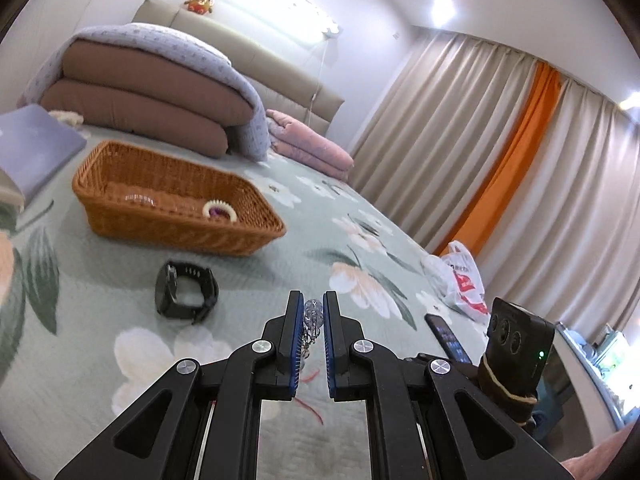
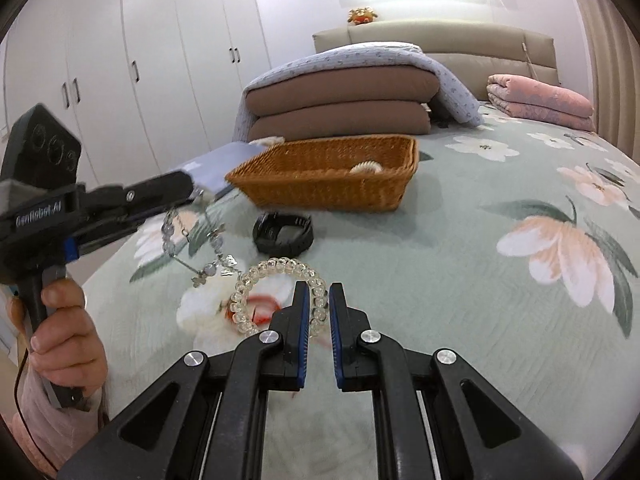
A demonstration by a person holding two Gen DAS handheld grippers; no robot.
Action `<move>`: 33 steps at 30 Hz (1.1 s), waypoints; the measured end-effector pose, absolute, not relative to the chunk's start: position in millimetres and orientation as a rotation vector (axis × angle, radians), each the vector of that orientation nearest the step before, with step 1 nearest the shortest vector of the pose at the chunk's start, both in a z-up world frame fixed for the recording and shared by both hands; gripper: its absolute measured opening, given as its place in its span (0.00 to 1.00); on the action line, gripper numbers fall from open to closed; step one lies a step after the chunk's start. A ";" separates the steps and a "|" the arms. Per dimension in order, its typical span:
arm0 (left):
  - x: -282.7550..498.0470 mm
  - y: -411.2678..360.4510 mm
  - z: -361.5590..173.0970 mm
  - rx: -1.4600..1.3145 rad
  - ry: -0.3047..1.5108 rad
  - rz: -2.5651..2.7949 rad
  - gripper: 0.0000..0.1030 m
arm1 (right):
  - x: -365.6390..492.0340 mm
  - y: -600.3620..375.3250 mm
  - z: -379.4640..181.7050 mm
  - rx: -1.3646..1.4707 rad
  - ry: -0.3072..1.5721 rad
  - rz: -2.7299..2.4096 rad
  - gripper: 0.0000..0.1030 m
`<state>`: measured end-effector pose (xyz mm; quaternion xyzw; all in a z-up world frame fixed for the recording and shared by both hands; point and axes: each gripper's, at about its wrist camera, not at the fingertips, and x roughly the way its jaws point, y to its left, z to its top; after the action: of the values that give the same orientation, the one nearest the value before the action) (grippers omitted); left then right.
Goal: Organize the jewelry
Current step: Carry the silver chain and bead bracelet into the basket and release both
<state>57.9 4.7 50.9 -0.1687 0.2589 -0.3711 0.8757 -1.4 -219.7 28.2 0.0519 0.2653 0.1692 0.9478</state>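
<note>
Left wrist: floral bedspread (image 1: pixel 100 344) carries wicker basket (image 1: pixel 176 200), beige curtains (image 1: pixel 460 152) behind.

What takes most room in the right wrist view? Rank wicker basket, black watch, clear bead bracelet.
1. wicker basket, clearly largest.
2 and 3. clear bead bracelet and black watch: the bracelet spans somewhat more, but it lies nearer the camera, so their order is unsure.
</note>
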 end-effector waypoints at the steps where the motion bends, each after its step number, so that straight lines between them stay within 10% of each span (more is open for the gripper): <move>1: 60.9 5.4 55.0 -0.348 0.540 -0.770 0.09 | 6.4 -221.3 34.7 0.123 0.540 0.345 0.12; 17: 235.3 9.3 97.7 -0.277 0.539 -0.521 0.09 | 228.4 -197.2 67.9 0.130 0.576 0.231 0.11; 33: 282.6 7.0 49.6 -0.203 0.602 -0.401 0.09 | 249.6 -198.8 29.6 0.161 0.645 0.230 0.14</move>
<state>282.6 7.0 49.6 -0.0993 0.2940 -0.1957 0.9303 249.6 -198.8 29.6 0.0787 0.3160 0.1128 0.9387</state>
